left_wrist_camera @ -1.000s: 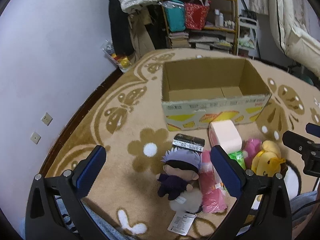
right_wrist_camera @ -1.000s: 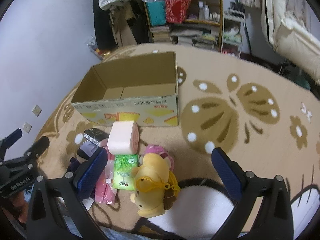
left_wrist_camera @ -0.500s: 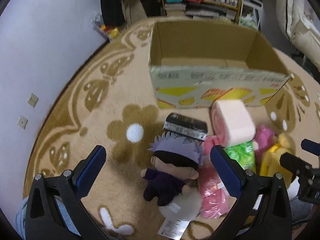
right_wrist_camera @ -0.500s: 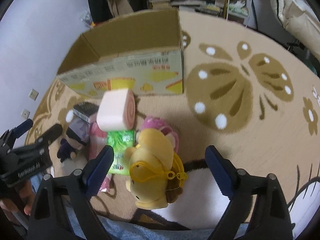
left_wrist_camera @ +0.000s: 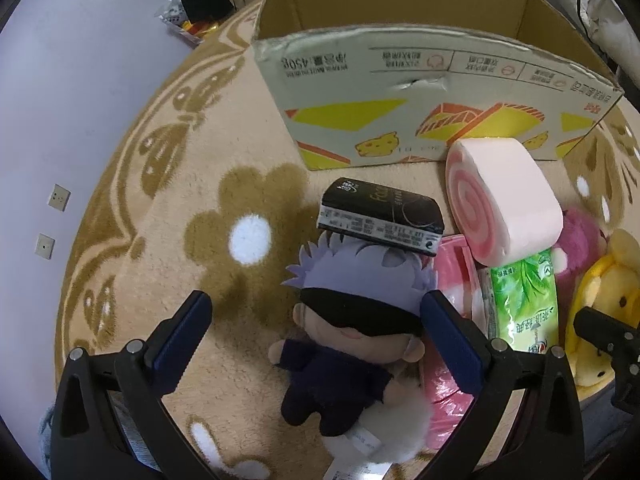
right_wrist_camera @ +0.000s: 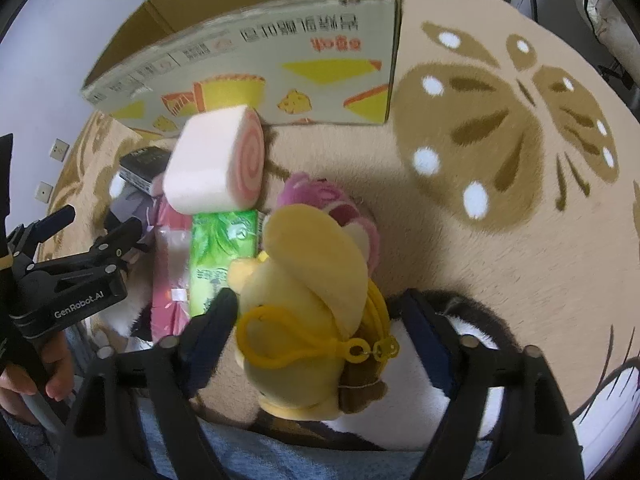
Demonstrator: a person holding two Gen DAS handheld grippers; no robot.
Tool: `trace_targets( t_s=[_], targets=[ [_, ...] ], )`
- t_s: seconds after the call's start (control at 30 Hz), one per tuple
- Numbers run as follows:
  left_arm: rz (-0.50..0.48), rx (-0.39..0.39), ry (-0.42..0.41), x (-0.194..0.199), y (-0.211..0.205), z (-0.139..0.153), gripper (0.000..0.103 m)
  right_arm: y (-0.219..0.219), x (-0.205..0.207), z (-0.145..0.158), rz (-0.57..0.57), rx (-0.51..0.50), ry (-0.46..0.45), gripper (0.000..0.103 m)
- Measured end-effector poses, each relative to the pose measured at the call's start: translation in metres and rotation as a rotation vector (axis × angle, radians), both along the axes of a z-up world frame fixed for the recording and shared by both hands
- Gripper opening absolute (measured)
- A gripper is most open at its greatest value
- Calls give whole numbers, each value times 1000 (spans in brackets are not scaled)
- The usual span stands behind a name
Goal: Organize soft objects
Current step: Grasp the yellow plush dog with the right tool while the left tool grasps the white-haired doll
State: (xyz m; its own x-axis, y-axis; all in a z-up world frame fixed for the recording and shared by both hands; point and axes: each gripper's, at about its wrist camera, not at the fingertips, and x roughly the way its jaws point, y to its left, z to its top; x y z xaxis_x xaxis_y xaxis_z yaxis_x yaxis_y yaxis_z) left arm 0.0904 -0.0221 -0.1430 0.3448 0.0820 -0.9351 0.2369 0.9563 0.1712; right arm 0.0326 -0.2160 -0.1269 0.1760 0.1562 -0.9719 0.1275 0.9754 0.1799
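A doll with lavender hair and a black blindfold (left_wrist_camera: 360,312) lies on the carpet between the fingers of my left gripper (left_wrist_camera: 318,340), which is open; its right finger is close to the doll's head. A yellow plush (right_wrist_camera: 312,280) with a yellow loop strap sits between the fingers of my right gripper (right_wrist_camera: 318,328). Those jaws are closing; the left pad is at the plush and the right one stands a little off it. The open cardboard box (left_wrist_camera: 400,92) stands just beyond the pile.
A pink swirl-roll cushion (left_wrist_camera: 500,208), a black pack (left_wrist_camera: 380,216), a green tissue pack (left_wrist_camera: 524,308), a pink packet (left_wrist_camera: 452,264) and a pink plush (right_wrist_camera: 320,196) crowd together. A beige patterned carpet (right_wrist_camera: 500,220) stretches right. A wall (left_wrist_camera: 60,100) stands at left.
Both grippers have sunk toward the pile and tipped further down. The right jaws have narrowed around the yellow plush. The left jaws stay wide over the doll.
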Motion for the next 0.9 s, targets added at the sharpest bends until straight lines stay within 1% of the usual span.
trace_targets(
  t_s=[0.07,0.13,0.2,0.33,0.47,0.5,0.57,0.6,0.63,0.7,0.83,0.9],
  targets=[
    [8,-13,21,2,2,-4,103,0,1,-4,2,23,14,66],
    [7,-17,45,4,3,-9,103,2,1,-3,10,18,4,64],
    [2,-16,42,4,3,-9,103,3,1,0,12,12,-11,60],
    [6,-25,48,3,5,-11,103,2,1,7,3,14,-44,57],
    [19,-75,99,6,9,-21,101,-1,1,15,-12,7,-91,54],
    [18,-86,99,7,10,-22,99,-2,1,18,-15,6,-108,54],
    [14,-120,103,9,10,-23,90,-4,0,26,-21,8,-145,54],
    [9,-154,111,10,10,-22,79,-6,0,30,-22,8,-163,54],
    [7,-177,116,11,12,-22,72,-5,0,32,-23,9,-181,53],
    [-3,-173,96,10,10,-19,65,-4,1,38,-21,11,-217,53],
    [4,-158,73,7,9,-12,62,-2,1,47,-19,10,-265,53],
    [19,-150,49,6,11,-4,62,-6,-2,51,-20,9,-286,53]
  ],
)
